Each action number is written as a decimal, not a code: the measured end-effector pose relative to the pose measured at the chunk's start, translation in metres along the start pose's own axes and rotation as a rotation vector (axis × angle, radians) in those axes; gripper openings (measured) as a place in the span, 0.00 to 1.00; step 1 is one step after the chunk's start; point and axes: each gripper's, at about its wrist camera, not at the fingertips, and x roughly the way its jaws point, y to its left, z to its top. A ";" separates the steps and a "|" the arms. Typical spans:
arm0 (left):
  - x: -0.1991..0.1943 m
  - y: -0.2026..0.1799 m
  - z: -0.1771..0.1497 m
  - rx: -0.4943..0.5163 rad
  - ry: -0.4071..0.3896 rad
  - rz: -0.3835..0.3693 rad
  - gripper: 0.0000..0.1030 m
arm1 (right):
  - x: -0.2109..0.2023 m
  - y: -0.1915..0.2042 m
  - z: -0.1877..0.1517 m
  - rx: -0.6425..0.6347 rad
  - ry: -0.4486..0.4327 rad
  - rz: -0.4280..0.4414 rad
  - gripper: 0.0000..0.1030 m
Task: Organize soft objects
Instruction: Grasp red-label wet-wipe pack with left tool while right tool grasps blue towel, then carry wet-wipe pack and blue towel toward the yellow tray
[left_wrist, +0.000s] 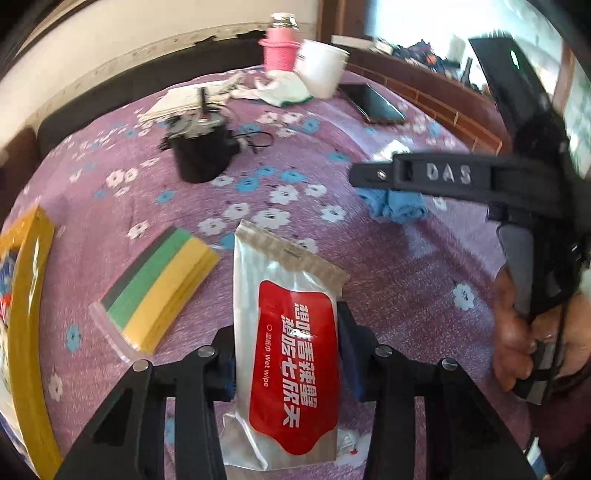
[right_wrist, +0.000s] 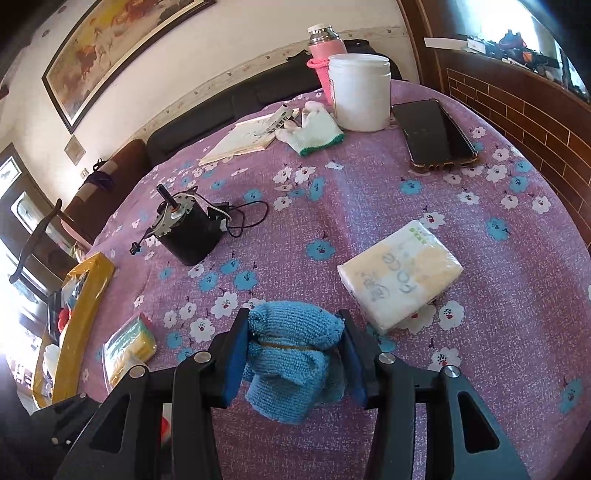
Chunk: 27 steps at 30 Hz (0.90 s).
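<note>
A silver wet wipe pack (left_wrist: 295, 354) with a red label lies lengthwise on the purple flowered cloth, and my left gripper (left_wrist: 290, 362) is shut on its two long sides. My right gripper (right_wrist: 295, 354) is shut on a rolled blue towel (right_wrist: 295, 332) bound with a rubber band. The left wrist view shows that same towel (left_wrist: 399, 206) under the right gripper's finger (left_wrist: 443, 173). A bagged green and yellow sponge pack (left_wrist: 159, 291) (right_wrist: 129, 347) lies left of the wipes. A tissue pack (right_wrist: 399, 273) rests to the right of the towel.
A yellow box (left_wrist: 26, 332) (right_wrist: 85, 295) sits at the table's left edge. A black motor (right_wrist: 188, 229) with wires stands mid-table. At the back are a glove (right_wrist: 314, 129), a booklet (right_wrist: 240, 140), a white jar (right_wrist: 360, 92), a pink bottle (right_wrist: 325, 48) and a phone (right_wrist: 436, 133).
</note>
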 end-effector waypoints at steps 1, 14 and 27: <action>-0.004 0.005 -0.001 -0.023 -0.008 -0.009 0.40 | 0.000 0.000 0.000 0.000 -0.001 -0.003 0.48; -0.104 0.093 -0.038 -0.300 -0.210 -0.023 0.41 | 0.003 -0.007 -0.001 0.022 -0.006 -0.045 0.47; -0.185 0.248 -0.131 -0.540 -0.223 0.337 0.41 | -0.024 0.011 0.001 0.001 -0.057 -0.060 0.46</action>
